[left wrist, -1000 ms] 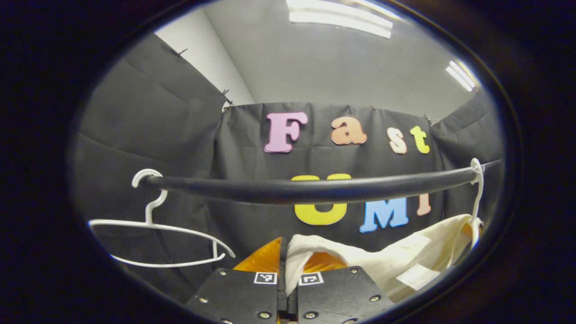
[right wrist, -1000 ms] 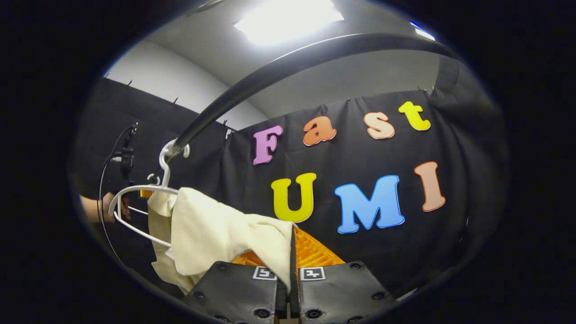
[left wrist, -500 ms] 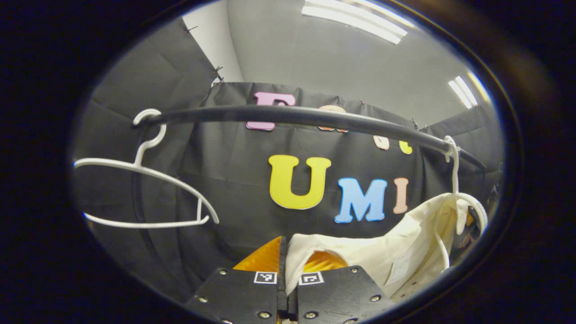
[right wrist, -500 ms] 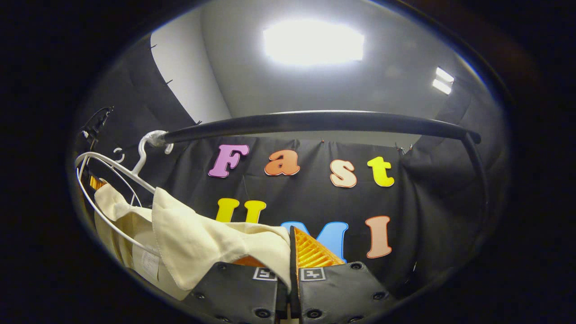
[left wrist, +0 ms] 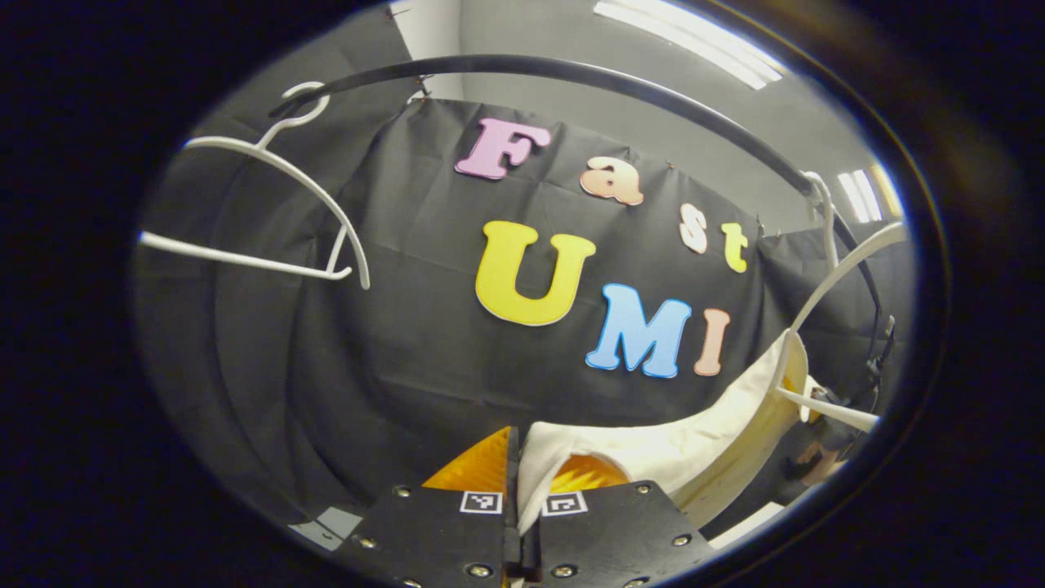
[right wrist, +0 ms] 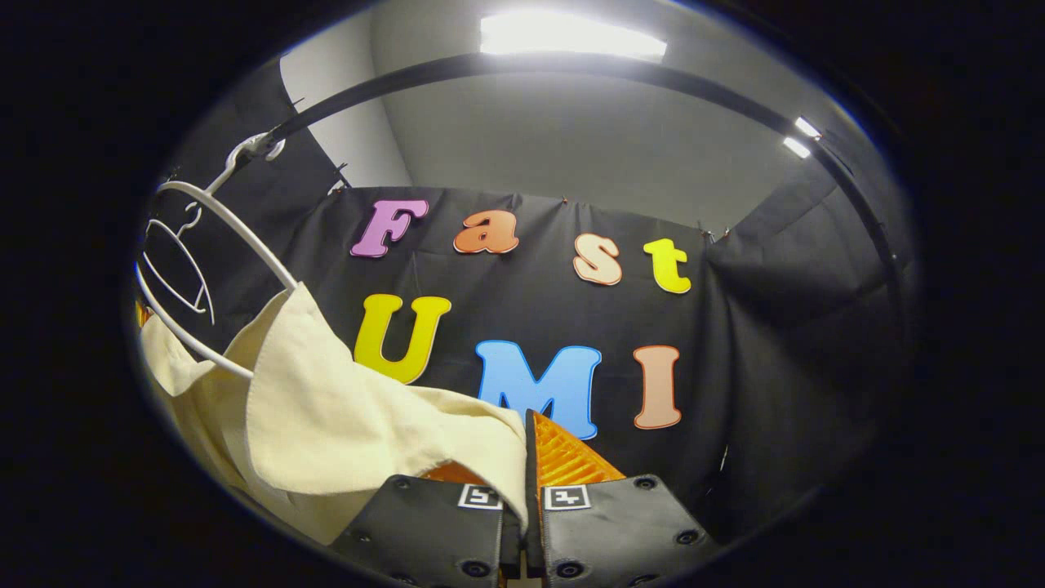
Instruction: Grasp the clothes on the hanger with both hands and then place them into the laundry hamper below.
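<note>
In the left gripper view, the left gripper point(left wrist: 516, 457) is closed on an edge of the cream garment point(left wrist: 694, 441), its fingers pinching the cloth between them. From there the garment stretches right and upward to a white hanger point(left wrist: 833, 278) hooked on the black rail point(left wrist: 571, 73). A second, bare hanger point(left wrist: 269, 204) hangs at the rail's left end.

In the right gripper view, the right gripper point(right wrist: 527, 457) is clamped on the garment's point(right wrist: 343, 416) other edge. The cloth spreads left from the fingers, draped over the white hanger point(right wrist: 220, 237) under the rail point(right wrist: 506, 65).
</note>
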`<state>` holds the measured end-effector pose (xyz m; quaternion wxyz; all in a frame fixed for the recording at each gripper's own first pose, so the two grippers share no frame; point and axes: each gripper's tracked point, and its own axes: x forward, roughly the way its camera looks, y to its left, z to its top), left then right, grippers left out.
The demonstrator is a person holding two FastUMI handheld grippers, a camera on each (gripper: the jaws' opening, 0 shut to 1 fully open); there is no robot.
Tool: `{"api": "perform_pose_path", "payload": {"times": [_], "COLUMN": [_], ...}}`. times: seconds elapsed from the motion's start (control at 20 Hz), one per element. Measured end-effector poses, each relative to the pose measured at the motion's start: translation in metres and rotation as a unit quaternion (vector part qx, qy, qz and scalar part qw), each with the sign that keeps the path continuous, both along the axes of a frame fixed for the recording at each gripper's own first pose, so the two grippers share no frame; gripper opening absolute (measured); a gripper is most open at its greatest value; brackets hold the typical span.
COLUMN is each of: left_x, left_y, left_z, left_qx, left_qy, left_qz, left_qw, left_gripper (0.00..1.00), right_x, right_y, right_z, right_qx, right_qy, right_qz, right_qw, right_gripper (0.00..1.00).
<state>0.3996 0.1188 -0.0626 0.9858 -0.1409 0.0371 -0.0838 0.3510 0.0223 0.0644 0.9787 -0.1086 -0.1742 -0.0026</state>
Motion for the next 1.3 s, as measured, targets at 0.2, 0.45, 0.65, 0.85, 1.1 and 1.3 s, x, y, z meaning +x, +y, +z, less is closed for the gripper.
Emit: {"api": "perform_pose_path", "payload": {"times": [0.2, 0.45, 0.65, 0.85, 1.1, 1.3], "left_x": [-0.006, -0.038, -0.049, -0.081, -0.114, -0.156], "left_y": [0.001, 0.017, 0.021, 0.033, 0.018, 0.005], "left_z": [-0.026, -0.049, -0.049, -0.069, -0.087, -0.088], "left_qx": [-0.022, -0.018, -0.03, -0.05, -0.053, -0.04], "left_qy": [0.023, 0.037, 0.032, 0.048, 0.062, 0.066], "left_qz": [0.006, 0.036, 0.06, 0.088, 0.111, 0.134], "left_qw": [0.999, 0.999, 0.997, 0.994, 0.99, 0.988], "left_gripper": [0.02, 0.01, 0.03, 0.02, 0.03, 0.02], "right_x": [0.016, 0.016, 0.012, 0.008, 0.002, -0.018], "right_y": [0.003, 0.017, 0.028, 0.041, 0.034, 0.023], "right_z": [-0.043, -0.079, -0.098, -0.126, -0.152, -0.173], "right_qx": [-0.018, -0.026, -0.017, -0.023, -0.01, -0.005], "right_qy": [0.045, 0.088, 0.108, 0.136, 0.168, 0.201], "right_qz": [0.002, 0.022, 0.043, 0.06, 0.068, 0.086], "right_qw": [0.999, 0.996, 0.993, 0.989, 0.983, 0.976], "right_gripper": [0.05, 0.05, 0.05, 0.05, 0.05, 0.04]}}
